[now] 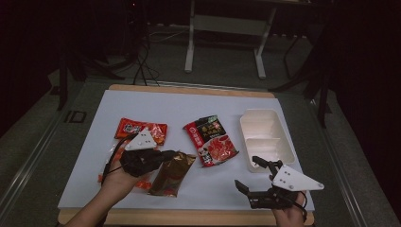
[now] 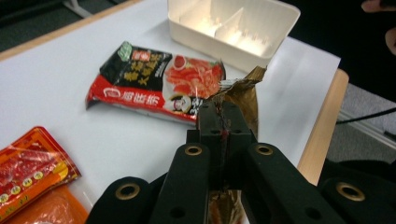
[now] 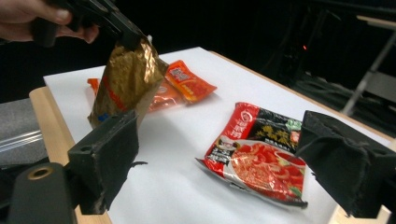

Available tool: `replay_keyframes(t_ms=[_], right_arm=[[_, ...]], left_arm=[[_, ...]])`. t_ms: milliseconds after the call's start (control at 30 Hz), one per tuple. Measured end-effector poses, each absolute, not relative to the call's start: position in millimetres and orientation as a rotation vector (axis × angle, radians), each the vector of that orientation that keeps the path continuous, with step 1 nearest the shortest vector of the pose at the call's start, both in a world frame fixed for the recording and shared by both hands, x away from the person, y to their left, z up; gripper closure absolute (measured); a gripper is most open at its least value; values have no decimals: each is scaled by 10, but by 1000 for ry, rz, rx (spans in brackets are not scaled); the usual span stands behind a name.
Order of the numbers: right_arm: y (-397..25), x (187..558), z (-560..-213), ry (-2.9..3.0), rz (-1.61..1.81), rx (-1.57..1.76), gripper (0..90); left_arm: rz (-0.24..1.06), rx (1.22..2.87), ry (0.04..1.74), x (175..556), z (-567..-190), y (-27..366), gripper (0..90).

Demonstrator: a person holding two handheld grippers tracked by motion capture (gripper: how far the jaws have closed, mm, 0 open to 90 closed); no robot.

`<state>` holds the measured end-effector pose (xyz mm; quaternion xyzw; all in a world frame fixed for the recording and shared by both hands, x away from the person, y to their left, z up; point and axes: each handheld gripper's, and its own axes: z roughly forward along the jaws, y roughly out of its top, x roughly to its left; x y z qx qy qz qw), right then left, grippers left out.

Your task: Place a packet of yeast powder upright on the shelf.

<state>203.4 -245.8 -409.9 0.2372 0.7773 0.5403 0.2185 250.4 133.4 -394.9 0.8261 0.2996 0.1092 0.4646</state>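
Left gripper [image 1: 166, 155] clenched on brown foil packet [image 1: 171, 174] top edge; light, floppy, slippery, pinch the seam. Right gripper [image 1: 253, 174] released, near-right.

Lab: dark curtains, floor cables [image 1: 142, 66], white-topped table [image 1: 156, 101].

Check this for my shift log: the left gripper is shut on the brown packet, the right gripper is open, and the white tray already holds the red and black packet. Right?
Not quite. The white tray holds nothing; the red and black packet lies on the table beside it, as the high view shows. The left gripper is indeed shut on the brown packet, and the right gripper is open.
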Motion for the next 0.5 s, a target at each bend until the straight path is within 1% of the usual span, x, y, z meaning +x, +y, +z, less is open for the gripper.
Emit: replay_keyframes(t_ms=[200, 367, 467, 500], right_arm=[[-2407, 2031, -3962, 2171, 1538, 695, 111], [-2293, 2017, -3900, 2204, 1559, 632, 104], [-2212, 2034, -3869, 2236, 1560, 610, 142], [-2191, 2049, -3853, 2244, 1589, 610, 170]], left_arm=[[242, 1983, 730, 2512, -3945, 1276, 900], [227, 1952, 709, 2498, -3883, 1221, 900], [224, 1929, 668, 2476, -3814, 1174, 900], [221, 1918, 661, 2468, -3796, 1156, 900]])
